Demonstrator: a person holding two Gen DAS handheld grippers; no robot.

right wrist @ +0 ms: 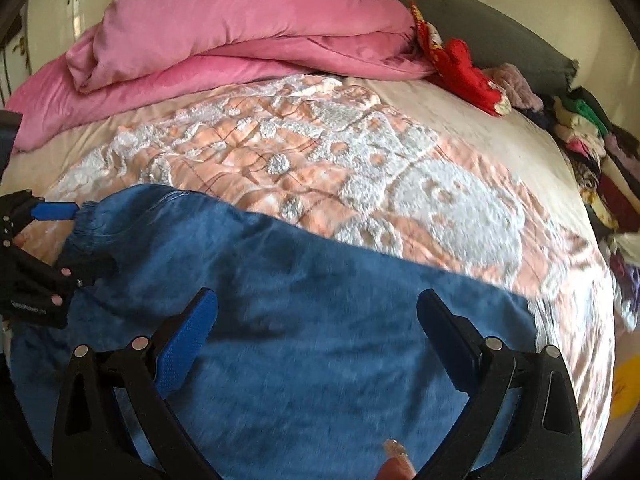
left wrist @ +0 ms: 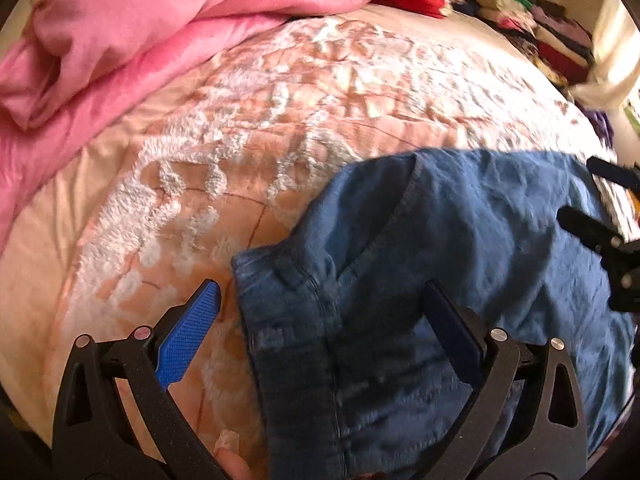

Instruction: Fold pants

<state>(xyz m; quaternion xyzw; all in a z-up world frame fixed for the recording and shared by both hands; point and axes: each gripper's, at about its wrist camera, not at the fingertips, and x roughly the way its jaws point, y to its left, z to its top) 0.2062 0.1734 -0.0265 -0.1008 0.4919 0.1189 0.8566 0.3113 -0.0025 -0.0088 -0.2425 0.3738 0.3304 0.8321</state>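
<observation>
Blue denim pants (left wrist: pixel 460 240) flat on bed, near edge, on peach/white tufted bedspread (left wrist: pixel 240 128). Waistband w/ belt loop + seam visible in left wrist view, lower centre; rest of fabric spread rightward. Some wrinkles, partly blurred.

Left tongs (left wrist: pixel 320 304) wide open, nothing gripped. Left finger w/ blue ribbed pad (left wrist: pixel 188 336) over bedspread just beside waistband edge; right finger over denim. Contact w/ fabric: can't tell. Same tongs seen in right wrist view at far left (right wrist: pixel 76 240), fingers either side of bunched waistband end, apart.

Right tongs (right wrist: pixel 316 308) also wide open, empty, both fingers above denim mid-section. Touching or hovering: can't tell. Seen in left wrist view at right edge (left wrist: pixel 592 196), fingers spread over pants.

Fingertip w/ long nail (left wrist: pixel 226 446) at bottom of left view; another glittery nail (right wrist: pixel 396 454) at bottom of right view.

Surroundings: pink duvet (right wrist: pixel 240 32) heaped at far side of bed, well apart from pants. Red patterned cloth (right wrist: pixel 460 68) beside it. Pile of mixed folded clothes (right wrist: pixel 592 148) along far right of bed. Grey headboard (right wrist: pixel 500 36) behind.
</observation>
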